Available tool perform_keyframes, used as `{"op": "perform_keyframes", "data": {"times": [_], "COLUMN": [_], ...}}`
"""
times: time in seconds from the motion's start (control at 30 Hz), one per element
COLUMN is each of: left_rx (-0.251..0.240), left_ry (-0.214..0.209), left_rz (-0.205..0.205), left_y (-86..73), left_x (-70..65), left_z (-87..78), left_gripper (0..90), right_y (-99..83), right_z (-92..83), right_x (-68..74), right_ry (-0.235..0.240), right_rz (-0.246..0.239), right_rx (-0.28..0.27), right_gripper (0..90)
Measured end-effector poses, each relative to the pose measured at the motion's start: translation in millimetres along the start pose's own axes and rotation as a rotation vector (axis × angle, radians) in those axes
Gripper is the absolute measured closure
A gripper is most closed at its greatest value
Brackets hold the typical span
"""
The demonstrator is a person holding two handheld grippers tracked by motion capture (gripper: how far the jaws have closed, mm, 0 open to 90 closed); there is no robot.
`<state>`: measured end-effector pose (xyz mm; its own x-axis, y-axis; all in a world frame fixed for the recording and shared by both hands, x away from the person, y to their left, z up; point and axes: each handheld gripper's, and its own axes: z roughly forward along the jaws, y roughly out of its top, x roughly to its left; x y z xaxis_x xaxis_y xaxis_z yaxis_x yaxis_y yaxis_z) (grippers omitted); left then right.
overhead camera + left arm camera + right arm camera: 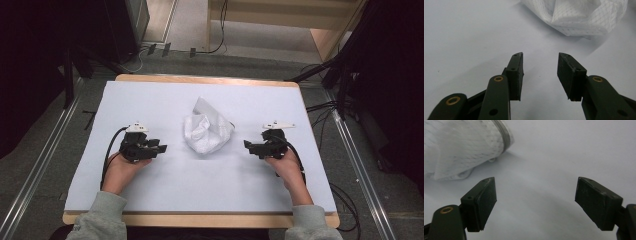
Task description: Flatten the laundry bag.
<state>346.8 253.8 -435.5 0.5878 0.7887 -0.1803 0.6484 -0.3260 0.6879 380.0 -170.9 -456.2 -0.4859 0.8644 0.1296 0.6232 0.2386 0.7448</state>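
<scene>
- Overhead, in the high view, a crumpled white mesh bag (206, 128) lies near the middle of a white table sheet (150, 195). The left gripper (159, 148) sits on the sheet to the bag's left, held by the person's left hand (122, 169), and points at the bag, close to it but not touching. The right gripper (248, 145) sits to the bag's right, held by the right hand (289, 167), also aimed at the bag and apart from it.
- Next, the left gripper view: the left gripper (540, 57) has its jaws apart with nothing between them but bare sheet (461, 37). The bag (576, 17) lies ahead of the jaw tips and somewhat to the right, short of contact.
- Last, the right gripper view: the right gripper (535, 180) has its jaws spread wide with nothing between them, over the sheet (564, 147). The bag (461, 145), with a grey-striped hem, lies ahead and to the left of the left jaw, not touching it.
</scene>
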Motion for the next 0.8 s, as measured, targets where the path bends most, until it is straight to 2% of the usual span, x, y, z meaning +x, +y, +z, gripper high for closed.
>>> {"op": "perform_keyframes", "data": {"times": [0.07,0.17,0.3,0.37,0.4,0.47,0.5,0.53,0.6,0.67,0.7,0.8], "left_rx": [0.010,0.040,0.028,0.039,0.059,0.071,0.071,0.078,0.080,0.065,0.060,0.064], "left_ry": [-0.044,-0.061,-0.049,-0.033,-0.017,-0.041,-0.041,-0.048,-0.053,-0.077,-0.090,-0.098], "left_rz": [-0.003,0.014,0.019,0.016,0.010,-0.008,-0.008,-0.020,-0.021,-0.043,-0.051,-0.050], "left_y": [1.0,1.9,3.8,4.5,4.3,3.2,3.2,2.9,3.5,5.4,6.6,6.7], "left_x": [0.3,-0.9,-0.3,0.3,2.5,4.8,4.8,7.4,8.6,10.6,11.2,10.8], "left_z": [1.0,2.2,-1.6,-2.8,-4.6,-5.5,-5.5,-5.4,-5.2,-3.9,-3.6,-3.6], "left_gripper": [57.1,57.7,55.2,49.5,48.3,46.1,43.2,41.7,40.4,37.0,36.4,35.6], "right_y": [2.6,5.8,6.7,6.7,6.0,5.6,5.6,6.1,6.5,7.7,8.6,10.0], "right_z": [2.9,7.6,11.2,11.5,12.5,12.7,12.7,11.8,11.0,10.9,11.9,11.7], "right_x": [4.1,8.2,9.1,8.4,8.0,8.2,8.2,8.9,9.0,8.6,8.7,11.4], "right_ry": [-0.002,-0.011,0.005,0.017,0.029,0.029,0.029,0.029,0.031,0.056,0.085,0.083], "right_rz": [-0.005,-0.015,-0.027,-0.031,-0.026,-0.029,-0.029,-0.036,-0.039,-0.035,-0.030,-0.036], "right_rx": [-0.002,0.018,0.043,0.052,0.065,0.076,0.076,0.072,0.068,0.069,0.084,0.090], "right_gripper": [17.2,17.2,17.1,17.3,21.4,28.6,28.6,33.7,36.7,41.2,43.6,45.7]}}
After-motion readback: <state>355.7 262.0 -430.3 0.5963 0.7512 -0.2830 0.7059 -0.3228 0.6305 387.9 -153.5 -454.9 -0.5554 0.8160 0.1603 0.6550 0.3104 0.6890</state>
